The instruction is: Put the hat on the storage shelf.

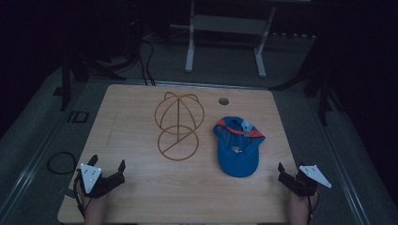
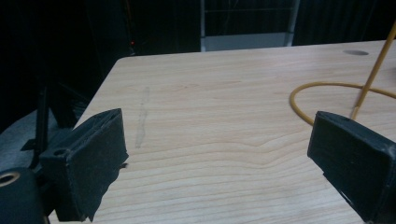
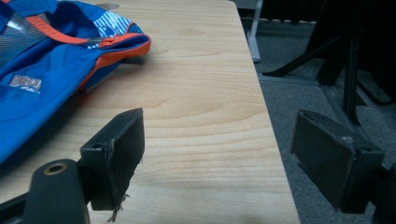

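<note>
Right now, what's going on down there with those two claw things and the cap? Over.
Left gripper and right gripper open, empty, at the near table corners. Blue cap upside down, untouched, beside wire stand. Nothing in the way.

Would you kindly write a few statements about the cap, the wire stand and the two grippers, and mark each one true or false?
1. The blue cap lies upside down on the table, to the right of the wire stand. True.
2. The left gripper is shut on the wire stand. False: its jaws stand open with nothing between them, near the table's front left corner.
3. The cap hangs on the wire stand. False: the two lie apart, side by side.
4. The right gripper is open and holds nothing. True.
5. The cap has orange trim. True.
</note>
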Tool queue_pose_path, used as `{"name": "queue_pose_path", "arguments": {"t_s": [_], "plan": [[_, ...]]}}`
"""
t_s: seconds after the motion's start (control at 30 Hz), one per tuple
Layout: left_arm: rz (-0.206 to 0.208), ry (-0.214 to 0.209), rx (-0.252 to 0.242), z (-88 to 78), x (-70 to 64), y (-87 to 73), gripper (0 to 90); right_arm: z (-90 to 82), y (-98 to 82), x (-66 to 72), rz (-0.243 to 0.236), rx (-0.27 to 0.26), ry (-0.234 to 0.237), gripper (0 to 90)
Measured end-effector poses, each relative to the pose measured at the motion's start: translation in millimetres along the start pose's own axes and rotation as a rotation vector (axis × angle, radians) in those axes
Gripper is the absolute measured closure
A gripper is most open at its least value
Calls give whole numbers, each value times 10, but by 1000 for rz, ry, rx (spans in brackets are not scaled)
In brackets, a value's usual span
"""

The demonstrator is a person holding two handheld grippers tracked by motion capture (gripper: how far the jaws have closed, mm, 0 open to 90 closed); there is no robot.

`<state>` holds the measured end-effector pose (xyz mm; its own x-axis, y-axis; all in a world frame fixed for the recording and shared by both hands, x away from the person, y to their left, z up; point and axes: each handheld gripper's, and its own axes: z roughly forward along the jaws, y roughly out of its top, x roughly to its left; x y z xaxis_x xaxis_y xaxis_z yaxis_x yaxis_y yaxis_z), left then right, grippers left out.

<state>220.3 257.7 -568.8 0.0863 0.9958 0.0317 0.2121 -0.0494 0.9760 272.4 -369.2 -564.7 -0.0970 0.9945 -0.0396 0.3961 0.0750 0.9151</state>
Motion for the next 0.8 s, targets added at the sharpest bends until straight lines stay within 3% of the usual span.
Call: {"name": "queue_pose_path", "arguments": {"t_s": [0.27,0.47,0.57,0.8], "plan": [[-10,-9,1,-1,4,6,49,-13,-5,-28,50,-5,-10,175],[-53,-15,-26,-6,-11,32,38,14,33,-57,71,38,4,175],[-98,-77,-57,-17,-6,47,34,7,122,-86,79,39,6,175],[-73,-133,2,11,-82,39,34,14,396,-70,58,45,38,170]]}}
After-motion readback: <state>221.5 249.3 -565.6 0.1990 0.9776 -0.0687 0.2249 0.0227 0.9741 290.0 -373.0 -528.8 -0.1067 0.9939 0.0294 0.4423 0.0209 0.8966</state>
